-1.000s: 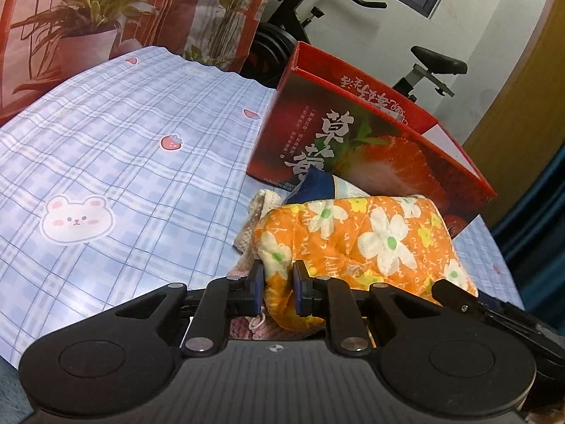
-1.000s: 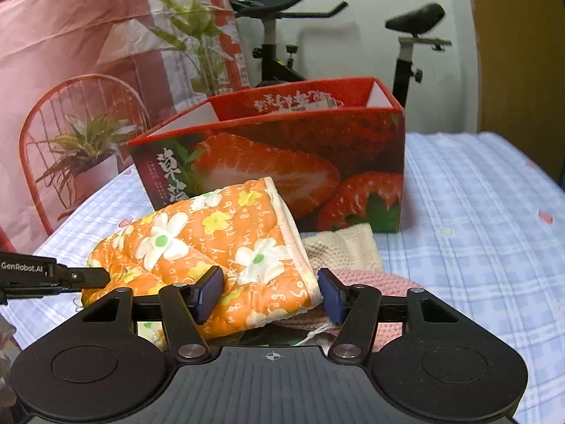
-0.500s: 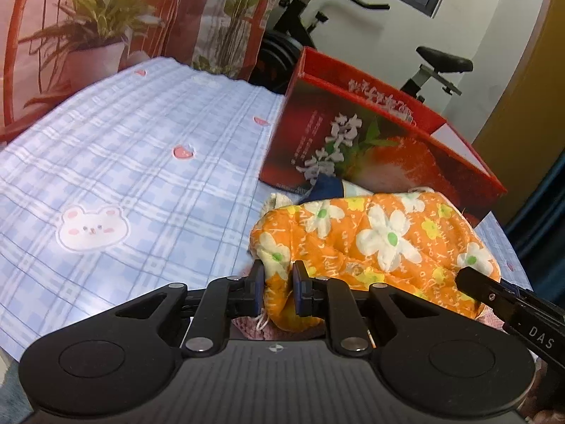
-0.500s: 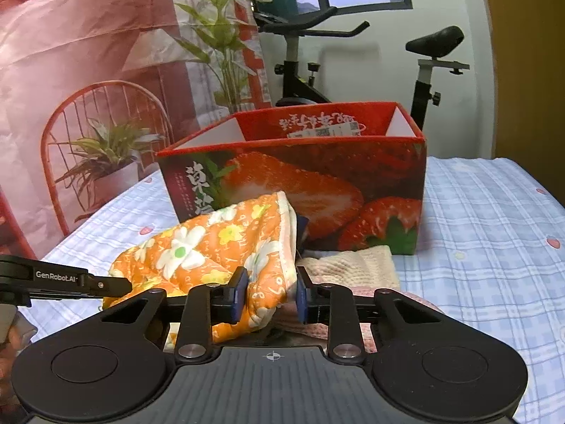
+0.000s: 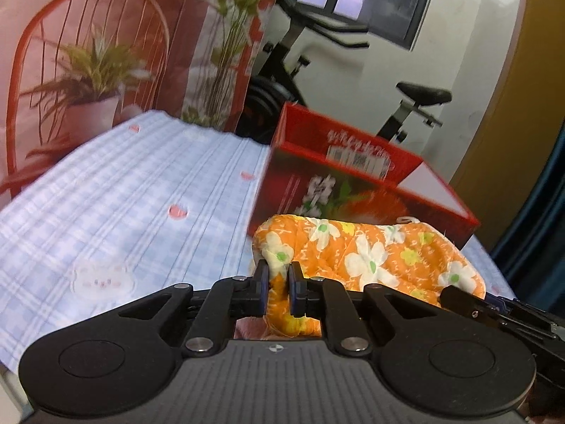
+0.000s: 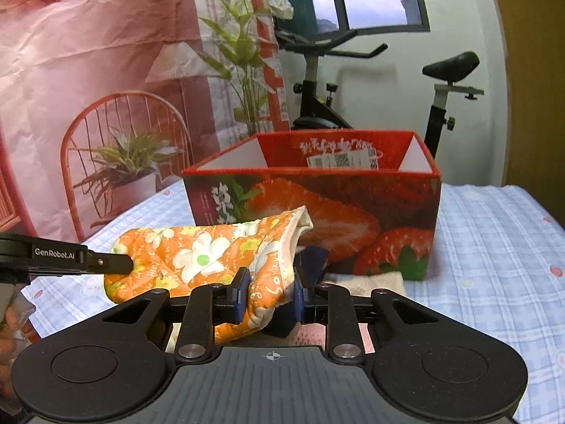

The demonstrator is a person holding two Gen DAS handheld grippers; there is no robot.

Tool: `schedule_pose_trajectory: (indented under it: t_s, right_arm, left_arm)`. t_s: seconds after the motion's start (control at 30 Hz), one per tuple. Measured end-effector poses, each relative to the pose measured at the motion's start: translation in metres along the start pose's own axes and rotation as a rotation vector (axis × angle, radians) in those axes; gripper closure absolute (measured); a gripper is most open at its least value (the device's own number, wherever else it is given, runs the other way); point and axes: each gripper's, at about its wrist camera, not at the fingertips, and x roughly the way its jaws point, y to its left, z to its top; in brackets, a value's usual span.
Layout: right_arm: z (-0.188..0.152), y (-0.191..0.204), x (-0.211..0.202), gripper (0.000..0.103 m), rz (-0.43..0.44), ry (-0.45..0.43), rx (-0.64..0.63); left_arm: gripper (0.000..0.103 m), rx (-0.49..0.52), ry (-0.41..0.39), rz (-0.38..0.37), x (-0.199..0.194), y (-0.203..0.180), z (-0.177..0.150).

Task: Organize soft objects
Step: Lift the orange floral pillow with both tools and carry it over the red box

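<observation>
Left gripper angled down, fingers pinched on orange flowered quilted cloth, right gripper likewise angled, fingers just narrowed, gripping its other end, before red strawberry-printed cardboard box

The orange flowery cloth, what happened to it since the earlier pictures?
The right gripper has just been closing and now pinches one end of the orange flowery cloth. The left gripper stays clamped on the other end. Together they have lifted it off the pile. The strawberry box and the checked sheet stayed put.
</observation>
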Motion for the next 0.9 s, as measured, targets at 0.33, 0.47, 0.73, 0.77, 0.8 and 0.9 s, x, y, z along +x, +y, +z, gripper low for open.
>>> schedule_pose_trajectory:
  t_s: [0.33, 0.47, 0.73, 0.77, 0.8, 0.9]
  right_arm:
    - [0.047, -0.005, -0.012, 0.08, 0.021, -0.093, 0.015]
    - [0.07, -0.013, -0.01, 0.08, 0.026, -0.108, 0.041]
    - [0.116, -0.039, 0.004, 0.08, 0.043, -0.086, 0.114]
    - [0.12, -0.043, 0.008, 0.08, 0.038, -0.082, 0.121]
    - [0.123, -0.044, 0.011, 0.08, 0.029, -0.083, 0.123]
    - [0.131, -0.048, 0.023, 0.08, 0.01, -0.094, 0.104]
  left_arm:
    - [0.091, 0.035, -0.12, -0.051, -0.02, -0.021, 0.056]
    - [0.091, 0.051, -0.147, -0.08, -0.014, -0.029, 0.08]
    - [0.091, 0.096, -0.149, -0.099, 0.016, -0.046, 0.109]
    - [0.091, 0.092, -0.141, -0.099, 0.024, -0.048, 0.113]
    - [0.091, 0.088, -0.134, -0.095, 0.03, -0.049, 0.117]
    - [0.091, 0.099, -0.121, -0.075, 0.045, -0.052, 0.128]
